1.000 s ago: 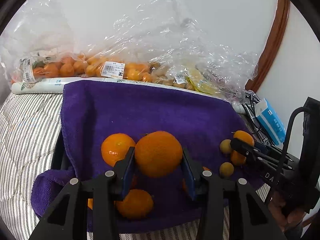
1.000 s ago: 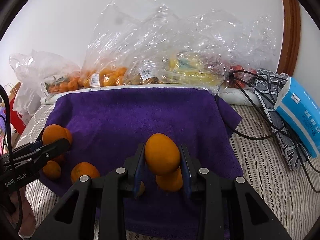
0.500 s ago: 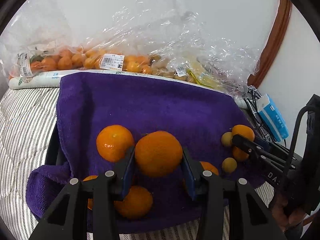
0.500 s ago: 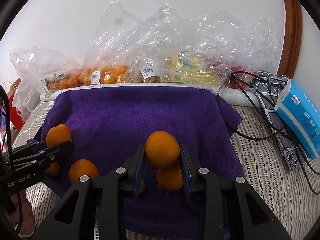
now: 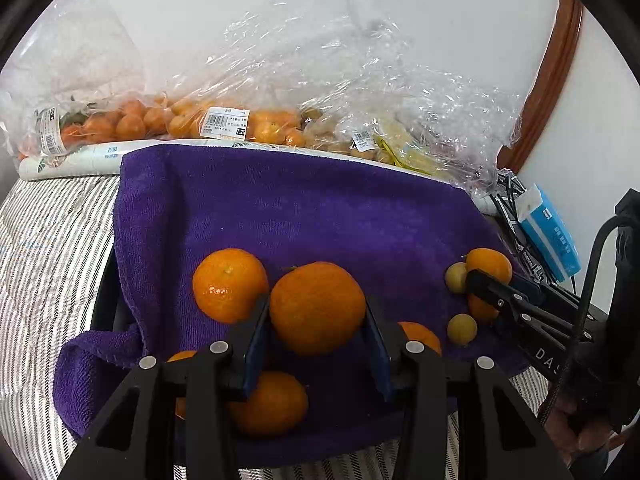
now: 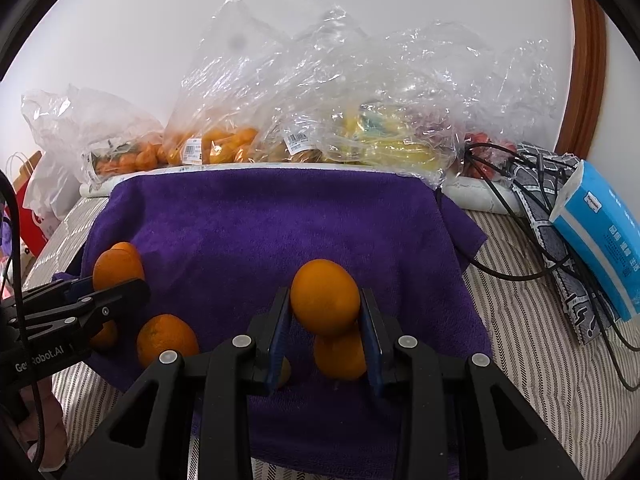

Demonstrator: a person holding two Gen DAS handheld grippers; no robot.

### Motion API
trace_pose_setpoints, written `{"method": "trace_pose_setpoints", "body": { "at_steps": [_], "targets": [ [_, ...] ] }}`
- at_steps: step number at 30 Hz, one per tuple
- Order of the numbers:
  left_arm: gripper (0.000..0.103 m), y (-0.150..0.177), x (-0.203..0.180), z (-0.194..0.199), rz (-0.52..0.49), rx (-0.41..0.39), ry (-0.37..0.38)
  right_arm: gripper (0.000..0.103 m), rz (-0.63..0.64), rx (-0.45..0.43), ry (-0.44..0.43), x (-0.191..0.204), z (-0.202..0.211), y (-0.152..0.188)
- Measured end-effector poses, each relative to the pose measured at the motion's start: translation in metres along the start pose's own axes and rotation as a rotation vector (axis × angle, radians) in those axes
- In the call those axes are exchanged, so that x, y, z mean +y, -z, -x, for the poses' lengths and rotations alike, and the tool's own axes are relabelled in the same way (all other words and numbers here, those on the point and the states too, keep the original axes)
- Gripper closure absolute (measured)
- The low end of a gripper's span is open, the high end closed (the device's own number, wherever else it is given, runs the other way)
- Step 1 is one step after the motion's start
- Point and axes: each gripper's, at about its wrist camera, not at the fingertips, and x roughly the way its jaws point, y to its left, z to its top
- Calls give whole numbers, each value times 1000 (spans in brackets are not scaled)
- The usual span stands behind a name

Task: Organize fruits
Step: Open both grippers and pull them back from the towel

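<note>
Orange mandarins sit clamped in both grippers, right one's long axis upright.

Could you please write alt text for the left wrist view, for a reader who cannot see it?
The left tongs grip a large orange above a purple towel with more oranges scattered on it. At right, the right tongs hold another; bagged fruit lines the wall behind.

Purple terry cloth towel matt & fuzzy, clear plastic bags glossy/crinkly, oranges' skin dimpled w/ sheen
</note>
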Motion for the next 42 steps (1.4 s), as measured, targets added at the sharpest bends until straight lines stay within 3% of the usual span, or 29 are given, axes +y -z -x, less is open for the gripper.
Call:
{"method": "trace_pose_setpoints", "body": {
  "at_steps": [6,10,12,18,23,30,42],
  "targets": [
    [57,-1,0,2,5,-7,8,68,4,-2,-2,0,0,0],
    [49,-3,1,7,17,-19,-3,52,-9,4,-13,-1,0,-1],
    [49,-5,2,10,34,-14,1,51,-36,-7,-18,-3,4,-4],
    [25,-15,0,38,32,-59,7,33,-72,-31,-17,-1,31,-18],
    [21,-19,-2,64,19,-73,-26,25,-64,-66,9,8,72,-22],
    [19,0,-13,104,-20,-60,-54,24,-59,-100,34,23,129,-14],
    [14,41,-34,195,-42,-150,-81,24,-53,-147,57,42,224,24]
  ]
}}
